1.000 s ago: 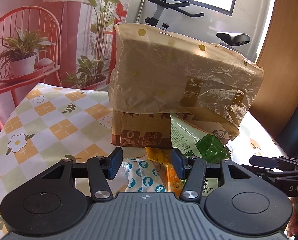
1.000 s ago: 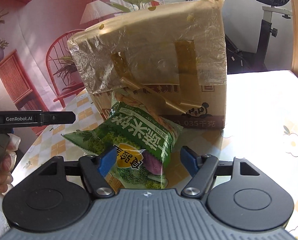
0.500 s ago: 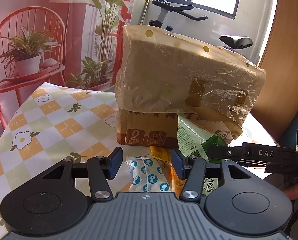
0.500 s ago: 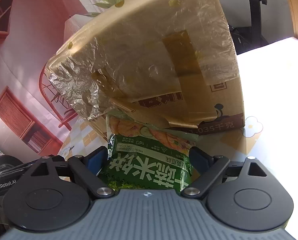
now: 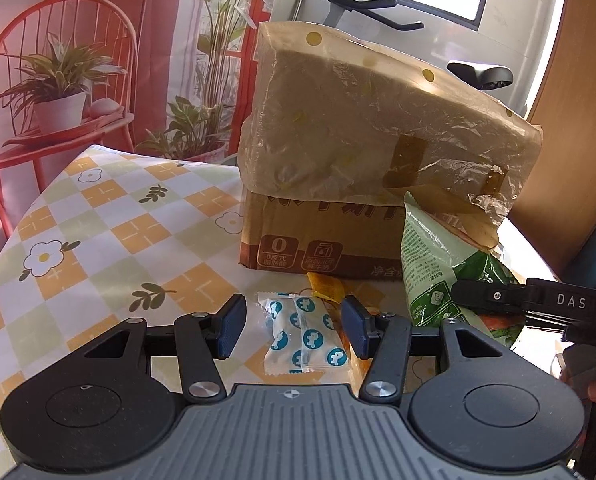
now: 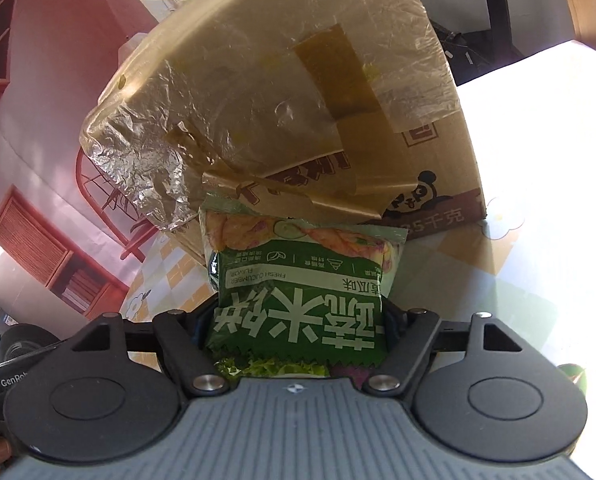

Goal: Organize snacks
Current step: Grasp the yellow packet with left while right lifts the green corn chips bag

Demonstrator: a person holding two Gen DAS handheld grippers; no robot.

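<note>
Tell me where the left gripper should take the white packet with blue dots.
Grip the white packet across its short width at mid-body, coming straight down from above. It lies flat on the table between the left gripper's open fingers, long axis running away, with an orange packet crowding its right edge.

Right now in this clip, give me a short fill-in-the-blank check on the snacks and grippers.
1. The right gripper has just been closing on a ____ snack packet.
2. The left gripper stands open around a white packet printed with ____ dots.
3. The cardboard box is partly wrapped in crinkled ____.

Missing words: green; blue; plastic
</note>
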